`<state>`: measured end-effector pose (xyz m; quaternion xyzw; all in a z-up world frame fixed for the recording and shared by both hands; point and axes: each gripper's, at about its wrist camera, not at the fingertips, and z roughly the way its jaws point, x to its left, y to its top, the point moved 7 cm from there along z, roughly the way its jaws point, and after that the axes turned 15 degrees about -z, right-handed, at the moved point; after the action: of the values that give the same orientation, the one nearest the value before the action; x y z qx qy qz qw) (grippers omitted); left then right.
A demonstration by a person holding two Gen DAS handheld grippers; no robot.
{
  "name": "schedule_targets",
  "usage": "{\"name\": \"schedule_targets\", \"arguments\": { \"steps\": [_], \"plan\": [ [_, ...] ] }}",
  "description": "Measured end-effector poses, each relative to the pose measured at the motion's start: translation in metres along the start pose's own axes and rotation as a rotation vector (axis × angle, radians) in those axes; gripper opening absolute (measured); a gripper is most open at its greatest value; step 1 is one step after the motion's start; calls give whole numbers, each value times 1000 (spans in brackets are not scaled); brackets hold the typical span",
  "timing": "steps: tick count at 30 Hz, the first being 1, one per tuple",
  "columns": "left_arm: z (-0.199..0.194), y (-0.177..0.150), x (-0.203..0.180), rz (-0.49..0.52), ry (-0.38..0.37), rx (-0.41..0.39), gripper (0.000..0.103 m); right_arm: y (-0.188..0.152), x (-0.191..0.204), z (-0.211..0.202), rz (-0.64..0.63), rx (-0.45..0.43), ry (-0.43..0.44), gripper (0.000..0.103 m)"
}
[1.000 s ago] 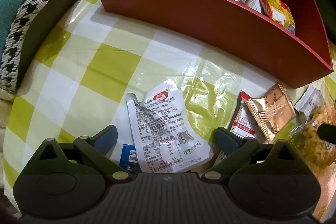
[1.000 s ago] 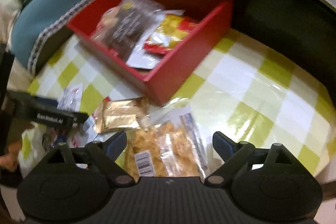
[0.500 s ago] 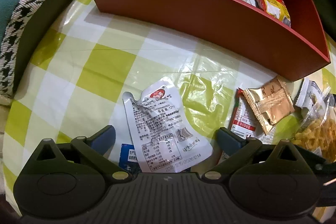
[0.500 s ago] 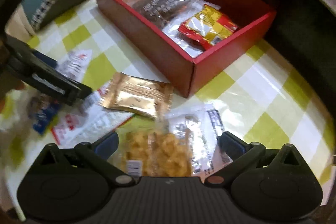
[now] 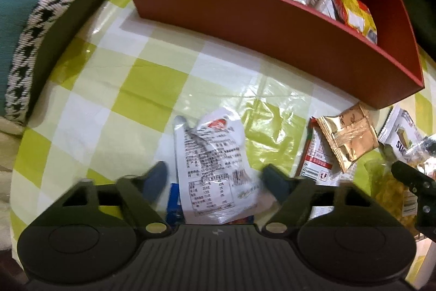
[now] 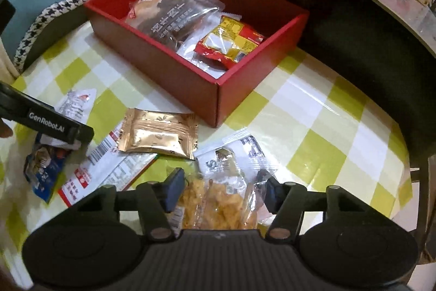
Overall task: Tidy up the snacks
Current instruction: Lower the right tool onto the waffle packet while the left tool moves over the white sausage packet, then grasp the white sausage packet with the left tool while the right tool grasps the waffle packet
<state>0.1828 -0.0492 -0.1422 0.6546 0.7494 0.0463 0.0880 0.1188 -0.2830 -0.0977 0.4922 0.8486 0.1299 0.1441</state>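
The left gripper (image 5: 215, 182) is closing its fingers around the white printed packet (image 5: 212, 162), which is lying flat on the green-and-white checked tablecloth (image 5: 114, 89); the pads are standing just beside its crumpled edges, and I cannot tell whether they are pressing yet. The right gripper (image 6: 222, 191) is closing likewise on the clear bag of yellow crisps (image 6: 218, 203), and its pads appear to be meeting the bag's sides.

Both packs are thin and slack. A pinch across their width is likely to be buckling the film rather than gripping it, so either one may slide out on the lift. The left fingers are also risking the blue packet (image 5: 173, 198) tucked under the white one, which could come up with it. The crisps may be getting crushed if the squeeze runs on.

The white packet's long axis is running away from the left gripper, leaning slightly left, its red-logo end pointing toward the red box (image 5: 272, 40). The crisp bag's long axis is running forward between the right fingers, its printed end pointing to the box's near corner. The gold sachet (image 6: 158, 137) is lying between the two grippers.
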Motion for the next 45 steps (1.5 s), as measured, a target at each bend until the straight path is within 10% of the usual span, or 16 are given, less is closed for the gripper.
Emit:
{"name": "schedule_targets", "arguments": {
  "steps": [6,10,14,21,25,33,45],
  "plan": [
    [-5,1,10,-34,-14,9,61,0,4,-11,35,-26,20,59],
    [1,-4,13,-26,20,9,87,-3,5,-7,46,-13,27,60],
    [1,-3,6,-15,25,-28,86,-3,0,-3,64,-17,40,63],
    [-1,0,-7,-24,24,-53,69,-2,4,5,83,-77,110,103],
    [-8,1,-13,-27,-1,-46,59,0,8,3,26,-36,1,69],
    [-29,-2,-5,-31,-53,-45,53,-2,-3,-17,97,-70,11,48],
    [-11,2,-14,-28,-25,-43,72,-3,-6,-11,122,-68,54,59]
  ]
}}
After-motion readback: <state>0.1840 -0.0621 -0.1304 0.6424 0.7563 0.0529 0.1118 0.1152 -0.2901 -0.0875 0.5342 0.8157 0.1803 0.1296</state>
